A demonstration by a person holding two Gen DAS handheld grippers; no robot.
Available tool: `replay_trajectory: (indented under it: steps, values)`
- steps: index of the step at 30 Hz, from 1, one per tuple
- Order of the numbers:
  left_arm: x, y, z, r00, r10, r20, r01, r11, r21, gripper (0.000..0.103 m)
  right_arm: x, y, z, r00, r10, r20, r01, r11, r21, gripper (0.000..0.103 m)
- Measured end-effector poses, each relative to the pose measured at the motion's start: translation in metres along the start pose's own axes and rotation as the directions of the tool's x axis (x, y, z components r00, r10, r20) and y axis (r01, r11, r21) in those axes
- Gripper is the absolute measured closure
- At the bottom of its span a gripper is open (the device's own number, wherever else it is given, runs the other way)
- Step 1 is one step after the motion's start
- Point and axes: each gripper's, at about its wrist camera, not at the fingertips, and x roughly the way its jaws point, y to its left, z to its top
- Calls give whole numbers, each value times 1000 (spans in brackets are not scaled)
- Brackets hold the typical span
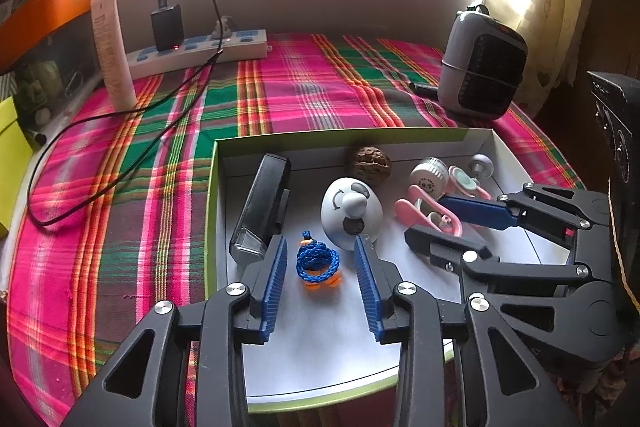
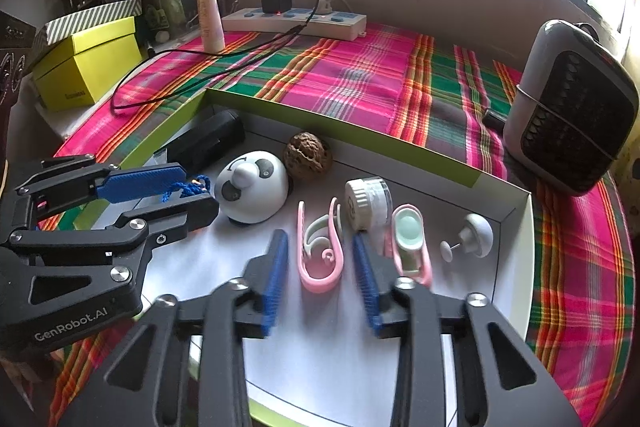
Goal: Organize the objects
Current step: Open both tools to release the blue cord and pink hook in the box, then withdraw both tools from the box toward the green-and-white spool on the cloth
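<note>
While both grippers hang over the shallow box, a white-floored tray with lime-green walls sitting on a plaid cloth of pink, green and orange, its contents lie loose in a rough row. Farthest left in the box is a black oblong device with a clear end, lying lengthwise against the left wall. Just right of it, the left gripper stands partly open, its ribbed blue pads either side of a small coil of blue cord on an orange base; the pads do not touch the coil, which rests on the box floor. Beyond the coil sits a white domed panda-faced gadget with grey eye patches and a rounded grey nose, and behind it, against the far wall, a brown wrinkled walnut.

Right of the panda, the right gripper is likewise partly open, straddling a pink U-shaped clip with a pale inner curl that lies flat, free of both pads. Next comes a white ribbed-cap clear jar on its side, then a second pink clip with a mint oval pad, and last a white mushroom-shaped push pin near the right wall.

Outside the box, a grey heater stands on the cloth at far right.
</note>
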Motion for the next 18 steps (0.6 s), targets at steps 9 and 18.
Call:
replay_trajectory:
  steps: [9, 18]
  values:
    - [-7, 0, -1, 1000, 0, 13, 0, 1000, -8, 67, -9, -2, -4, 1000, -9, 10, 8, 1000, 14, 65]
    - [-23, 0, -8, 999, -6, 32, 7, 1000, -17, 65, -26, 0, -10, 999, -13, 35, 12, 999, 32, 65]
